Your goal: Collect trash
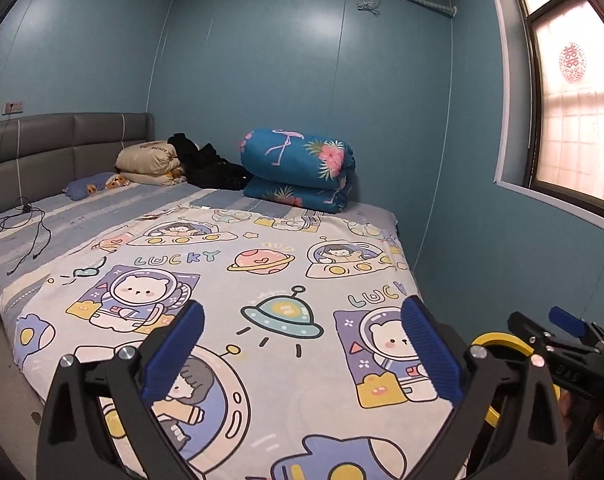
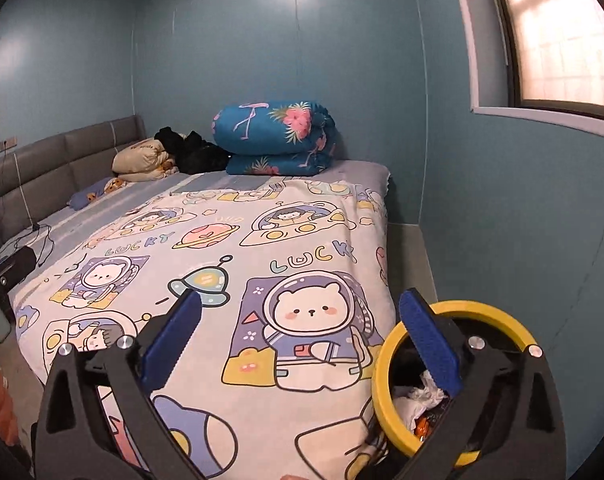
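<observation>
1. Hovering over the near end of the bed [image 1: 222, 264], both claws stand wide with nothing between their blue pads. The left claw [image 1: 302, 344] and the right claw [image 2: 302, 340] each frame only cartoon bedspread [image 2: 230, 264].
2. Task's thing: the yellow-rimmed bin [image 2: 386, 364] sits at lower right of the right wrist view, just beside the corner of the bed, its mouth open upward. Crumpled white paper [image 2: 418, 396] and an orange scrap lie inside. Judgement: the bin stands at the bed's edge so that trash can be dropped in from either claw without a long carry.
3. In the left wrist view the same bin's rim [image 1: 498, 338] shows at lower right, mostly hidden behind the claw's own finger and the other claw.
4. No loose trash is visible on the bedspread from here. Judgement: with claws empty and litter already in the bin, collection looks well along or done.
5. Upper middle of both frames: rolled blue floral quilt [image 1: 298, 164], beige pillow [image 1: 150, 160] and dark clothing [image 1: 210, 168] are stacked against the wall, well apart from the claws. A black cable [image 1: 22, 224] lies at left. Bedding, not trash, by my reading.
</observation>
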`<control>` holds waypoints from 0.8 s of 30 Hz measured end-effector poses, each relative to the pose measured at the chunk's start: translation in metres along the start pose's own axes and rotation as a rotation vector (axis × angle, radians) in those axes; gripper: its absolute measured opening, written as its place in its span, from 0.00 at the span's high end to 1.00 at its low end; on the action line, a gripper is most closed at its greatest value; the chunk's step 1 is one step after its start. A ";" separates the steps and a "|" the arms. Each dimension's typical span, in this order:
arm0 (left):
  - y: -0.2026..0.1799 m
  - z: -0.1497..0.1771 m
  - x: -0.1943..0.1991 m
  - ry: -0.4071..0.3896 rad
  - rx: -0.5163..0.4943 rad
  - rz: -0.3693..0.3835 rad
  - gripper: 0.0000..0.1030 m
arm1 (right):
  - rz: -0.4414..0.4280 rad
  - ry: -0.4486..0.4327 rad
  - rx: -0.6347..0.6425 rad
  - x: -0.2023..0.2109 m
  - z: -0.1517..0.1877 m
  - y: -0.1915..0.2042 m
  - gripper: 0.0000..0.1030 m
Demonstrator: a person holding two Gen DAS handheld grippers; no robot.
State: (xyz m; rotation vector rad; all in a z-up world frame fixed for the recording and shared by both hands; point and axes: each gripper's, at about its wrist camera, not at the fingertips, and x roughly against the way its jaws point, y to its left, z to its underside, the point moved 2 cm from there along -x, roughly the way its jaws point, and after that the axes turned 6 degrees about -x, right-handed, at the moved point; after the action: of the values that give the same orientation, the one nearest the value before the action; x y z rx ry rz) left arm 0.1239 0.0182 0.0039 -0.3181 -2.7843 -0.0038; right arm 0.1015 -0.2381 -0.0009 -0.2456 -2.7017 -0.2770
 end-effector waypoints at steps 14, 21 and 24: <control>-0.011 0.015 0.019 -0.005 0.018 -0.025 0.08 | 0.041 -0.056 -0.030 0.014 0.015 0.008 0.08; -0.015 0.014 0.019 -0.011 0.018 -0.012 0.08 | 0.040 -0.068 -0.024 0.016 0.015 0.009 0.08; -0.016 0.013 0.020 -0.015 0.018 -0.009 0.08 | 0.041 -0.070 -0.020 0.016 0.015 0.010 0.08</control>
State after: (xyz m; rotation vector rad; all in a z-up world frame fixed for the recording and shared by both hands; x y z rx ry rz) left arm 0.0975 0.0077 -0.0012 -0.3023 -2.7988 0.0220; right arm 0.0834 -0.2231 -0.0059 -0.3214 -2.7605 -0.2883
